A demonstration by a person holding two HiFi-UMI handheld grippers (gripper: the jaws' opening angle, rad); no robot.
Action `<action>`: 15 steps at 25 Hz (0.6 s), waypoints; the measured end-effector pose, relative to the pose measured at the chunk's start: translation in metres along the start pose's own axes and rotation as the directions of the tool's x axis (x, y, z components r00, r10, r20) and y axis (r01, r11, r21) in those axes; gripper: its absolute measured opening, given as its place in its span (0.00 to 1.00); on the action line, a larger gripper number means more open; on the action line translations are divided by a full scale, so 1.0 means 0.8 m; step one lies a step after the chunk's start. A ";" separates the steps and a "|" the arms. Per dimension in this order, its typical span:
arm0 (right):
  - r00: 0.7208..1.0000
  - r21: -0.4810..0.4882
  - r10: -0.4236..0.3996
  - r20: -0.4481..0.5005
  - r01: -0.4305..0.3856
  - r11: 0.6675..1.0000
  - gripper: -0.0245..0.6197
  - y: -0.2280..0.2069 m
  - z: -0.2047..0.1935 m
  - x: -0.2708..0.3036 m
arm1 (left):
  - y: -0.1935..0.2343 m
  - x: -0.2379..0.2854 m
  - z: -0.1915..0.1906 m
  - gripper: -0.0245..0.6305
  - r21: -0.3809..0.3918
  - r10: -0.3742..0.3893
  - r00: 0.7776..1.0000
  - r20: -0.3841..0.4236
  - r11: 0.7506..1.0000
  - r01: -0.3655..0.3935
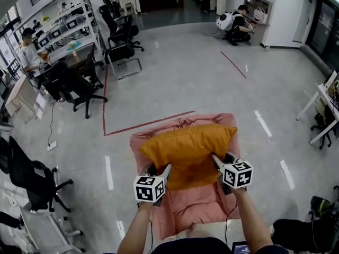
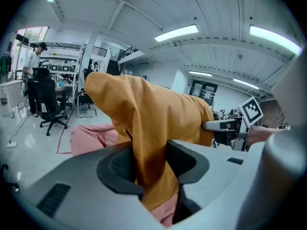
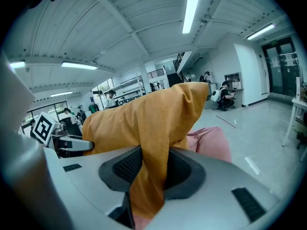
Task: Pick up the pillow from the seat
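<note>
An orange pillow [image 1: 188, 148] hangs above the pink seat [image 1: 196, 205], held up from both sides. My left gripper [image 1: 163, 174] is shut on the pillow's left edge, and in the left gripper view the orange cloth [image 2: 148, 143] is pinched between the dark pads [image 2: 120, 164]. My right gripper [image 1: 217, 162] is shut on the pillow's right edge; the right gripper view shows the orange cloth [image 3: 153, 143] pinched between its pads [image 3: 129, 166]. The pink seat [image 2: 91, 135] shows below and behind the pillow [image 3: 213, 140].
Black office chairs [image 1: 74, 86] and desks stand at the far left, another chair [image 1: 32, 181] near left. Red tape [image 1: 148, 123] runs on the floor behind the seat. A white table [image 1: 323, 107] is at the right. A person [image 1: 235, 25] crouches at the far back.
</note>
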State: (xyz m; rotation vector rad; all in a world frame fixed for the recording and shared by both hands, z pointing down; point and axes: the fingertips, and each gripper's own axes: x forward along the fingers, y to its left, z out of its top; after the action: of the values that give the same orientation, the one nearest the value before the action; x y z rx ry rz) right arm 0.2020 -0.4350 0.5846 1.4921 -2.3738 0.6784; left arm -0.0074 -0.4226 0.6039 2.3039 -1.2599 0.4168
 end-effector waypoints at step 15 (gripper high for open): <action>0.997 -0.014 -0.020 0.075 0.021 1.000 0.27 0.046 0.019 -0.058 | -0.024 -0.068 0.022 0.31 0.044 -0.013 0.997 0.076 0.999 0.010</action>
State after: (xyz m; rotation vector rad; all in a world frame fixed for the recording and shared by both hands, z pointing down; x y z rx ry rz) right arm 0.1901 -0.3930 0.5416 1.5604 -2.4094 0.6092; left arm -0.0194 -0.3851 0.5586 2.3830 -1.2850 0.3592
